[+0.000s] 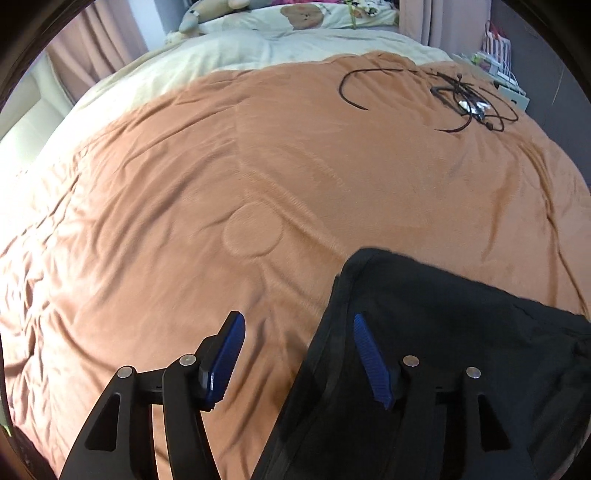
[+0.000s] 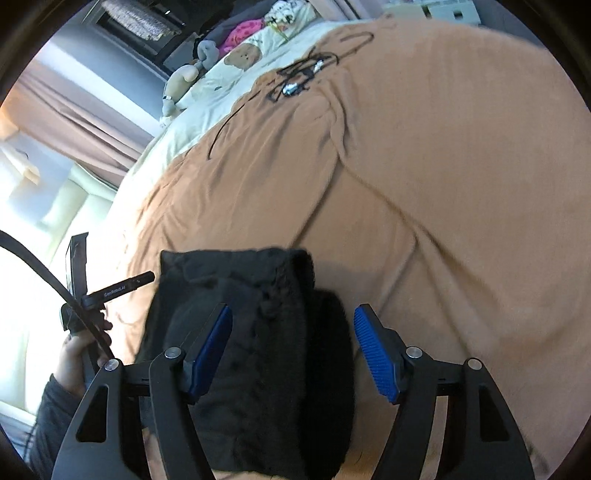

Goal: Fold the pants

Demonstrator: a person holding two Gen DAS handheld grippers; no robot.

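The black pants lie folded into a compact bundle on the orange blanket. In the left wrist view my left gripper is open, above the pants' left edge, its right pad over the black cloth and its left pad over bare blanket. In the right wrist view the pants lie under my right gripper, which is open and holds nothing. The left gripper's body and the hand holding it show at the left.
A tangle of black cables lies on the blanket at the far right, also in the right wrist view. A cream duvet, bear-print pillow and plush toy lie at the bed's head. Curtains hang on the left.
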